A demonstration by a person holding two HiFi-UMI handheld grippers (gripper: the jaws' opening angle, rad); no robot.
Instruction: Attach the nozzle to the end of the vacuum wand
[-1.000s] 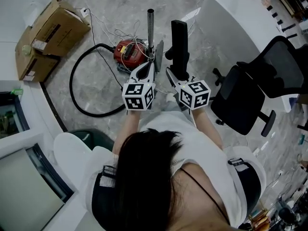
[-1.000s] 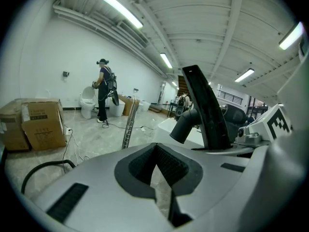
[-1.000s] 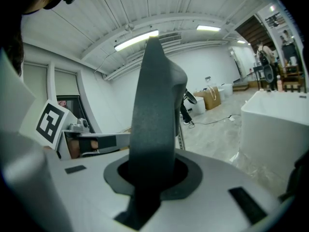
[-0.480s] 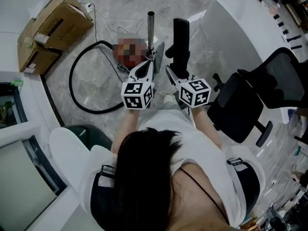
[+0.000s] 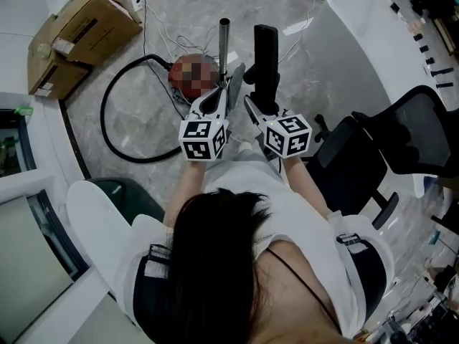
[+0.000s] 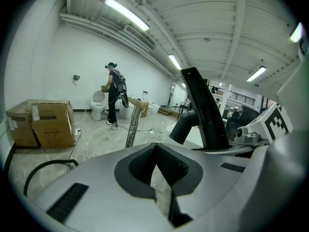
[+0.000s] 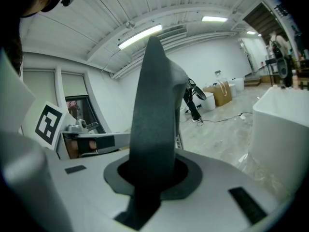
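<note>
1. The right gripper is closed on the black nozzle. Its jaws stand a little apart around the lower part of it.
2. The nozzle rises from between these jaws and goes well past their tips.
3. A round socket sticks out of the nozzle on the side that faces the left gripper.
4. The jaws of the left gripper are fully together, and nothing shows between its pads.
5. The metal vacuum wand rises just beyond the tips of the left gripper. In the left gripper view it is a little to the left of them.
6. The lower end of the wand is hidden behind the left gripper, so I cannot tell whether it touches the jaws.
7. The wand and the nozzle stand side by side with a gap between them, the nozzle on the right of the wand.
8. The two grippers are near each other, side by side, and do not touch.
9. On the floor beyond the left gripper lie a red vacuum cleaner body and a looped black hose.
10. Further to the left of that gripper are cardboard boxes.
11. A black office chair stands to the right of the right gripper.
</note>
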